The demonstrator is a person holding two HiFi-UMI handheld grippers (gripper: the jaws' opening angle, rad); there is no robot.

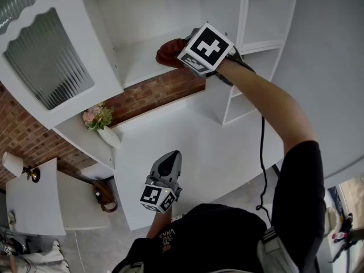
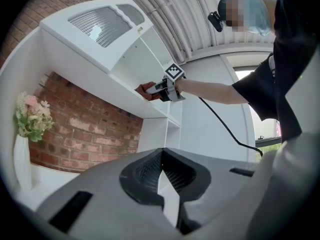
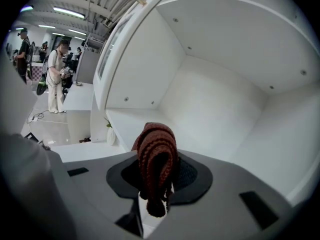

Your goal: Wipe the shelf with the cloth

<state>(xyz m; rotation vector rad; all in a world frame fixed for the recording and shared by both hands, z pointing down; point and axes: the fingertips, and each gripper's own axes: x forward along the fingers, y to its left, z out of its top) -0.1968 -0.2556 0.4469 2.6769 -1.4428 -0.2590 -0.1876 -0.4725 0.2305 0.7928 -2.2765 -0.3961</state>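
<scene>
A dark red knitted cloth (image 3: 156, 159) is bunched between the jaws of my right gripper (image 3: 156, 194), which is shut on it. In the head view that gripper (image 1: 190, 53) reaches up to the white cabinet's upper shelf (image 1: 142, 56), with the cloth (image 1: 169, 52) resting at the shelf's front right. The left gripper view shows the same cloth (image 2: 145, 89) at the shelf's edge. My left gripper (image 1: 169, 162) hangs low over the white counter (image 1: 199, 147); its jaws are shut with nothing between them (image 2: 161, 176).
The cabinet door (image 1: 48, 56) with ribbed glass stands open at the left. A white vase of flowers (image 1: 102, 124) sits on the counter below the shelf, against a brick wall (image 1: 153, 92). Narrow side shelves (image 1: 259, 44) lie to the right. People stand far off (image 3: 55, 74).
</scene>
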